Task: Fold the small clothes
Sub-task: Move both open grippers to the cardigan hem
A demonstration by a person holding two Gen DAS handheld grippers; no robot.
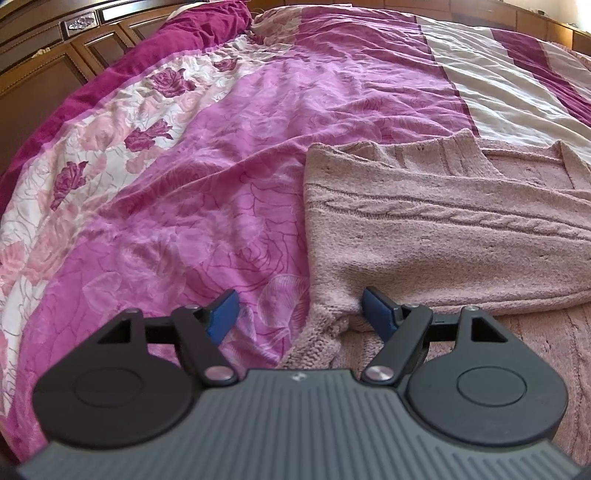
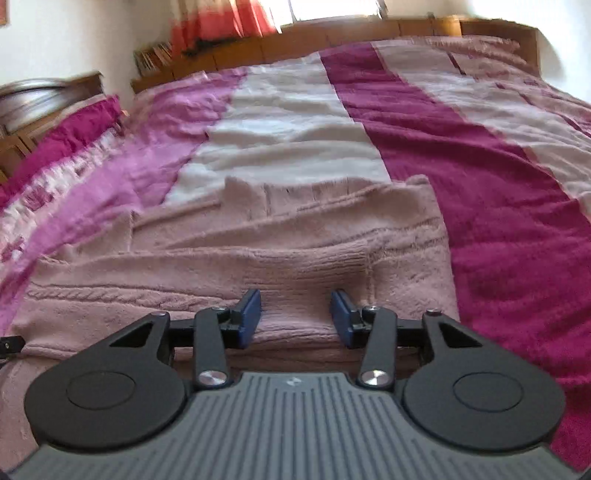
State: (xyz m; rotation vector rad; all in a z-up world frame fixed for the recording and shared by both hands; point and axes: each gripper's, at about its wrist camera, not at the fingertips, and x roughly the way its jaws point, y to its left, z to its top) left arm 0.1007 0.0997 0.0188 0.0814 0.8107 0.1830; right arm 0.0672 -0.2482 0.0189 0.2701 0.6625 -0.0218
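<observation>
Two blue pads of the left hand-held gripper (image 1: 300, 314) stand well spread in the left wrist view, with nothing pinched between them. The right-side pad (image 1: 377, 314) touches or nearly touches a rumpled edge of a pale pink cable-knit cardigan (image 1: 424, 236), while the left-side pad hangs over the bedspread (image 1: 221, 155). The cardigan lies on the bed to the right of the frame, partly folded, with one panel bearing a cable pattern laid across the rest and a ribbed cuff bunched just ahead of the gripper. The bedspread beneath is pink and magenta, printed with roses along its left side and striped with white farther back. A carved wooden headboard (image 1: 55, 55) runs along the upper left corner.

From the right wrist view, the right hand-held gripper (image 2: 295, 317) hovers low over the cardigan (image 2: 258, 251), its jaws moderately apart. Knit fabric shows in the gap between the pads, yet neither pad presses on it. The cardigan spreads across the near half of the bed, its folded layers forming diagonal ridges. Beyond it the bedspread (image 2: 480, 184) shows broad white and dark magenta stripes. A wooden bed frame (image 2: 332, 37) closes the far end, with an orange and white curtain (image 2: 221, 22) behind it. The far edges look smeared by motion blur.
</observation>
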